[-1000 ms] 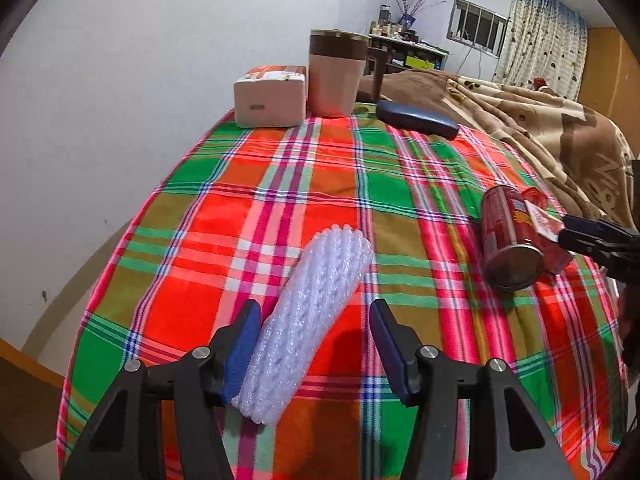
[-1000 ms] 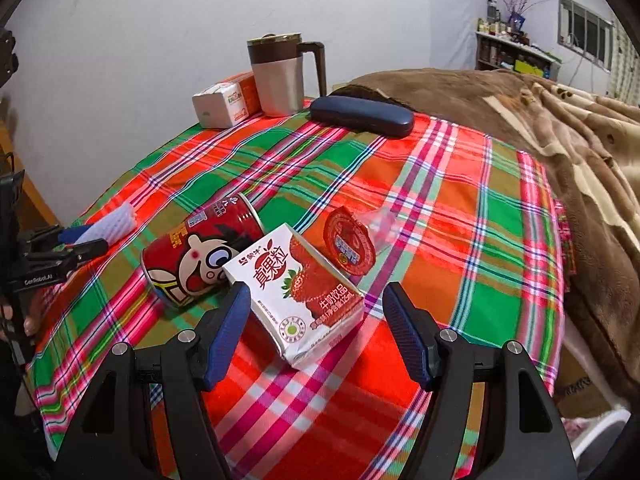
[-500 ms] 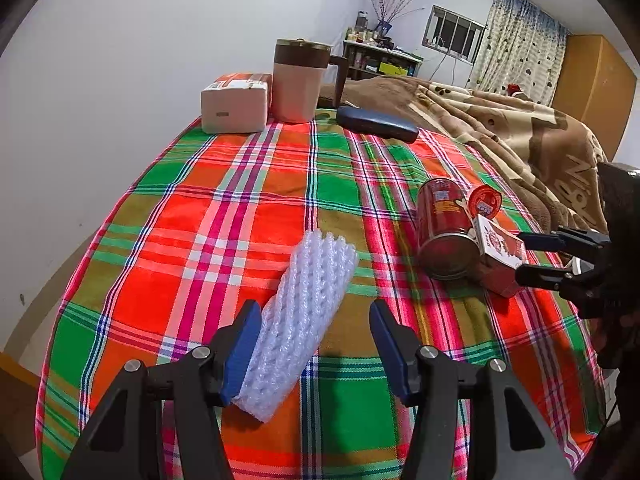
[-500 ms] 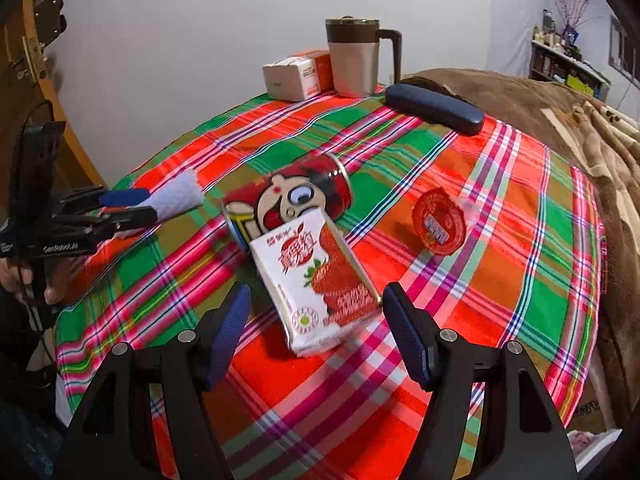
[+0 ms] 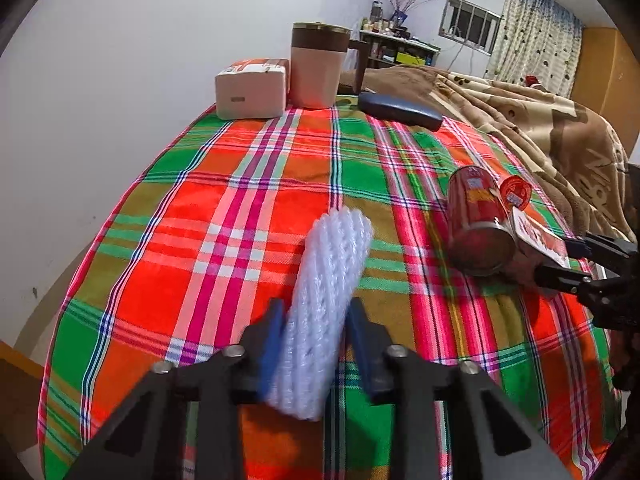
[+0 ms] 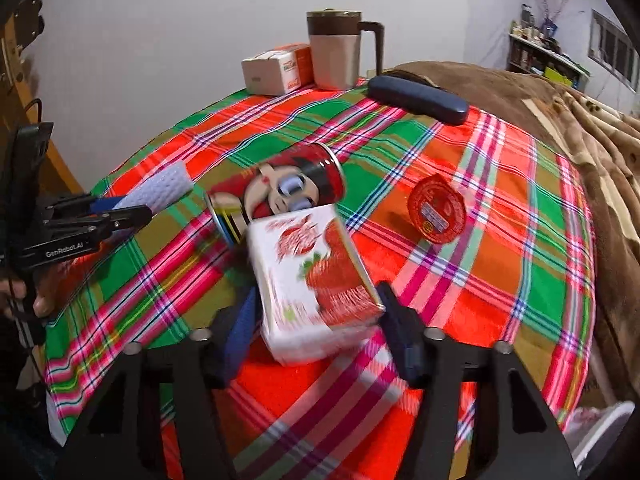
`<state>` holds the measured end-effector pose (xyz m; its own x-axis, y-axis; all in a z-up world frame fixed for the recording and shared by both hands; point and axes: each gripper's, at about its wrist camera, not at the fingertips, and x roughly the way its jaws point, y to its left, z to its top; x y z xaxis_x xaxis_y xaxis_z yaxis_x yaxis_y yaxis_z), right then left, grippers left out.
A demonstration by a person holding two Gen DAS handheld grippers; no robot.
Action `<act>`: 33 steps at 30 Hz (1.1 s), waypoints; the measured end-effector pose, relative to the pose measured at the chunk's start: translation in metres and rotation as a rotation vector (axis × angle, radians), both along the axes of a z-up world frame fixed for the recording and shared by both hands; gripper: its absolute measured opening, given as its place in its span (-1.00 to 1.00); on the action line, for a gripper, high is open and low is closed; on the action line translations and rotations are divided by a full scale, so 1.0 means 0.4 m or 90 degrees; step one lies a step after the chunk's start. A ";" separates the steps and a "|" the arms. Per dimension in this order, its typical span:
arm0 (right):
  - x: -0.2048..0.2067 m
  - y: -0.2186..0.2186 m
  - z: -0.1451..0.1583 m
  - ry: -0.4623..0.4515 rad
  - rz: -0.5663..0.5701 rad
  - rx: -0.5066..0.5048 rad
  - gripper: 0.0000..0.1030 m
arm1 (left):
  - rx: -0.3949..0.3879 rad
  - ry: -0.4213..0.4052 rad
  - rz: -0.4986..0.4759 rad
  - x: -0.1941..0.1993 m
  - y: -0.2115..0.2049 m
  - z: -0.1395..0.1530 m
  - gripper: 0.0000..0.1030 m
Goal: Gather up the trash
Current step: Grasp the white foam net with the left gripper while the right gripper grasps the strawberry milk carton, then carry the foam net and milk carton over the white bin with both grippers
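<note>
My left gripper (image 5: 314, 340) is shut on a white foam net sleeve (image 5: 326, 292) lying on the plaid tablecloth; it also shows in the right wrist view (image 6: 160, 190). My right gripper (image 6: 318, 320) is shut on a strawberry milk carton (image 6: 316, 276), blurred by motion. A red can (image 6: 280, 196) lies on its side just behind the carton; it also shows in the left wrist view (image 5: 476, 220). A red jelly cup (image 6: 436, 210) lies to the right of the can.
At the table's far edge stand a tissue box (image 5: 252, 88), a beige mug with a brown lid (image 5: 316, 68) and a dark glasses case (image 5: 398, 110). A brown blanket (image 5: 520, 120) covers the bed on the right. A white wall is on the left.
Both grippers have closed: the left onto the foam sleeve, the right onto the milk carton. The carton has shifted and tilted between the right fingers.
</note>
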<state>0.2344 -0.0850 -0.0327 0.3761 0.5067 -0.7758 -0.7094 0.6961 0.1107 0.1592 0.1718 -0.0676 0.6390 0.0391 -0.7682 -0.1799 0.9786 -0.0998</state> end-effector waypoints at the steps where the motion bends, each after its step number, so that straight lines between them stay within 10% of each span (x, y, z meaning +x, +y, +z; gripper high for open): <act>1: -0.007 -0.003 0.001 -0.002 -0.010 -0.003 0.11 | -0.001 0.000 0.002 -0.003 -0.003 0.001 -0.44; 33: -0.208 -0.235 0.091 -0.036 -0.205 0.072 0.10 | -0.047 -0.048 -0.127 -0.138 -0.312 0.106 -0.54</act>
<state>0.1514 -0.1792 0.0037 0.5711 0.4363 -0.6954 -0.4621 0.8710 0.1669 0.1039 0.0470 -0.0252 0.6839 -0.1489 -0.7142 0.0273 0.9835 -0.1789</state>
